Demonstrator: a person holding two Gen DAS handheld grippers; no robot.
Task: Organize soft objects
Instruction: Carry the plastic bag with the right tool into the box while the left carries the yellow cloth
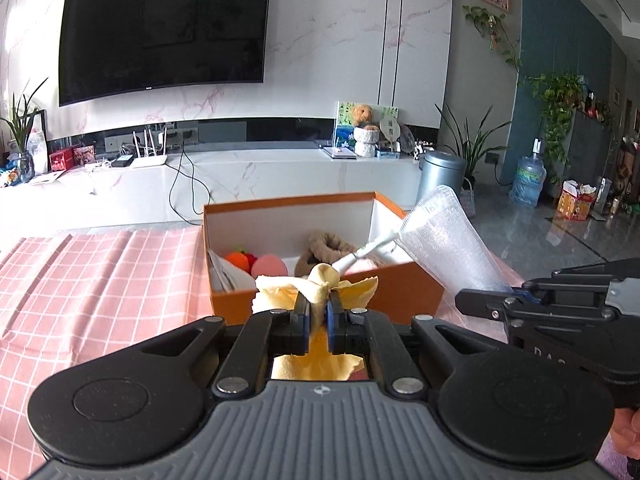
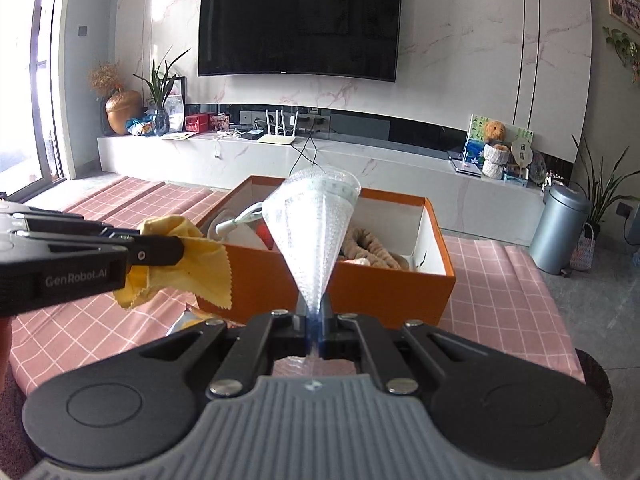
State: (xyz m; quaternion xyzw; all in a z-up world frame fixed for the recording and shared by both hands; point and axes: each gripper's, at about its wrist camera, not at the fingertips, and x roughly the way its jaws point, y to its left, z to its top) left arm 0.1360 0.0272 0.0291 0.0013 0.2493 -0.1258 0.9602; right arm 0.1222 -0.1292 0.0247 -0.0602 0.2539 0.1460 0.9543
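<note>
Jaws of the left gripper [image 1: 318,306] were pinching a yellow cloth [image 1: 320,280], which bunched up above the pads and hung crumpled beneath them. In the right wrist view the same cloth [image 2: 192,256] drooped from that gripper [image 2: 176,250], held clear of the worktop [image 2: 500,292] and just in front of the near left corner of the orange box [image 2: 380,292].

Jaws of the right gripper [image 2: 316,328] were pressed together on the narrow end of a clear mesh bag [image 2: 316,232], which fanned upward into a cone in front of the box. From the left wrist camera the bag [image 1: 444,236] rose from that gripper [image 1: 496,300] and leaned over the right end of the box [image 1: 288,208].

The box stood open on the pink checked cloth [image 1: 100,280] that covered the worktop, toward its far edge. Inside lay a brown plush item [image 1: 324,246], an orange and red soft toy [image 1: 240,260], a pink ball [image 1: 269,266] and a white cable [image 1: 372,246].

Behind the worktop ran a white marble TV bench [image 2: 360,168] under a wall-mounted television [image 2: 300,20], and a grey bin [image 2: 558,232] stood on the floor to the right.
</note>
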